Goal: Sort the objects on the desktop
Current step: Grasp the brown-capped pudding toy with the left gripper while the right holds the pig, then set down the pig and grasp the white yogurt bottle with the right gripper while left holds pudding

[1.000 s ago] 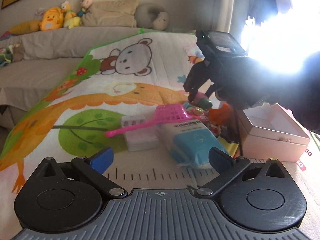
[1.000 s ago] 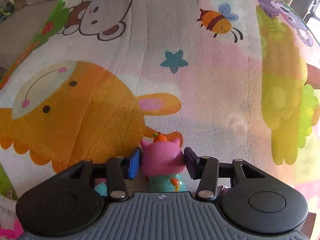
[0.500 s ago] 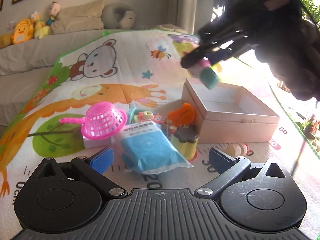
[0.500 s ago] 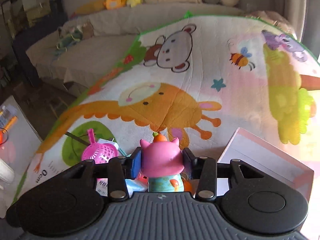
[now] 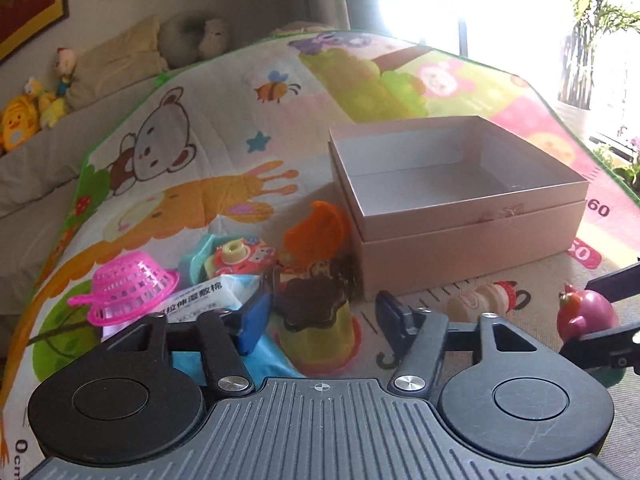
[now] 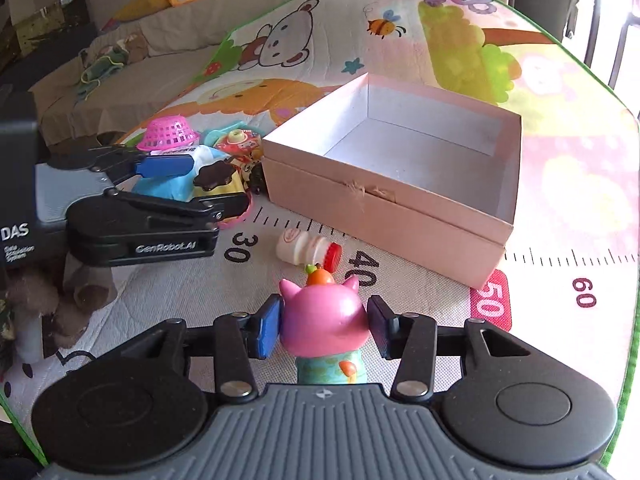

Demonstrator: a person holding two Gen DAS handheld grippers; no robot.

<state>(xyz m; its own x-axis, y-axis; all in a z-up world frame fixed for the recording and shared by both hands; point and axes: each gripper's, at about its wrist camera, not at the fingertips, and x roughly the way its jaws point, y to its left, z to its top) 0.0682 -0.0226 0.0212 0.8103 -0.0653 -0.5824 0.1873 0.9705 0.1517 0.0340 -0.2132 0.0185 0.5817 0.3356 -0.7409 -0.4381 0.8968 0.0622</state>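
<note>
Gleaming pink pig toy (image 6: pixel 324 322), teal-bodied

One pink box (image 6: pixel 384 216), one pink basket (image 6: pixel 168 133), one small bottle (image 6: pixel 308 249), one pig figure (image 6: pixel 324 320)

You can read: play mat (image 6: pixel 560 184) ruler "30", "40", "50", "60"; left tool (image 6: pixel 216 186) "GenRobot.AI", "DAS"; wipes pack (image 5: pixel 208 300) Chinese lettering.
</note>
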